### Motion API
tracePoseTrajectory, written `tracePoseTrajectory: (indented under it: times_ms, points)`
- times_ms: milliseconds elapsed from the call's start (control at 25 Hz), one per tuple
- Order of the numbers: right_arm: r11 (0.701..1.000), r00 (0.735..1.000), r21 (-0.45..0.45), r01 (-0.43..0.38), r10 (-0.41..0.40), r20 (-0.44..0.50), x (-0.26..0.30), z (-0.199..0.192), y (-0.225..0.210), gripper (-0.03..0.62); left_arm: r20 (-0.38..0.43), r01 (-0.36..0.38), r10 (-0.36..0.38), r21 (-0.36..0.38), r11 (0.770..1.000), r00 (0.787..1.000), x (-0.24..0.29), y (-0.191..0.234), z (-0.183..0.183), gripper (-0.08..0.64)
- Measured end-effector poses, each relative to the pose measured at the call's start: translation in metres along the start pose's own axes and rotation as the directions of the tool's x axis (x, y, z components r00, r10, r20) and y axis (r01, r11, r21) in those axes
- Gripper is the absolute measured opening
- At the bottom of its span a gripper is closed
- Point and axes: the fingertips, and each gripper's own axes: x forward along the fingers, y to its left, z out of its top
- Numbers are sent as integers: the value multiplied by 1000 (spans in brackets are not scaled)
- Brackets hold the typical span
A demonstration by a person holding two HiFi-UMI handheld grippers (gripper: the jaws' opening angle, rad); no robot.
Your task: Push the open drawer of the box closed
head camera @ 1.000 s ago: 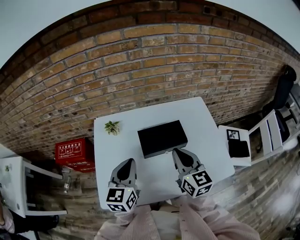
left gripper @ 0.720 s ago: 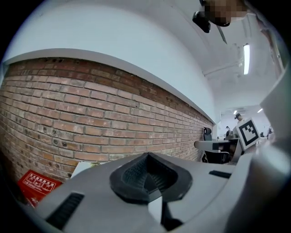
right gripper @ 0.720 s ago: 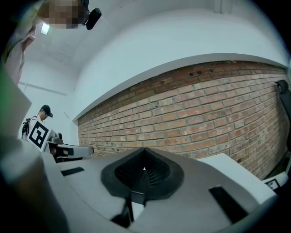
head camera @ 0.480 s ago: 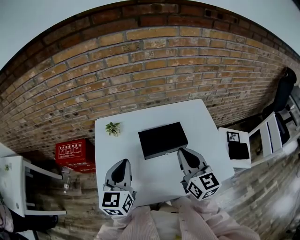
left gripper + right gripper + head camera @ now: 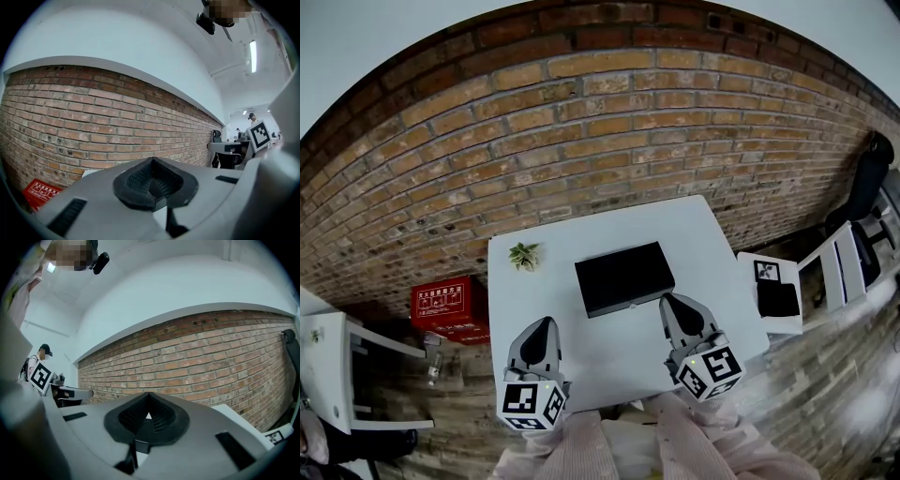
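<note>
A flat black box [image 5: 623,277] lies on the white table [image 5: 712,272], its drawer front facing me and sitting flush with the box. My right gripper [image 5: 672,302] is shut, empty, tip just right of the box's near right corner and slightly apart from it. My left gripper [image 5: 546,326] is shut and empty, over the table's near left part, well left of the box. Both gripper views look over the closed jaws [image 5: 152,180] [image 5: 147,416] at the brick wall; the box is hidden in them.
A small potted plant [image 5: 524,254] stands at the table's far left. A brick wall [image 5: 581,141] runs behind the table. A red box [image 5: 448,304] sits on the floor at left. White chairs [image 5: 825,272] stand at right, another [image 5: 328,375] at left.
The right gripper has drawn back from the box front, down and to the right. The left gripper has also pulled back slightly toward me.
</note>
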Motion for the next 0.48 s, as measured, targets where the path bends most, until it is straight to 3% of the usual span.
tracePoseTrajectory:
  times_ms: [480]
  points:
    - [1000, 1000, -5, 17, -17, 1, 0, -4, -7, 2, -21, -14, 14, -5, 1000, 1000, 6, 2, -7, -6]
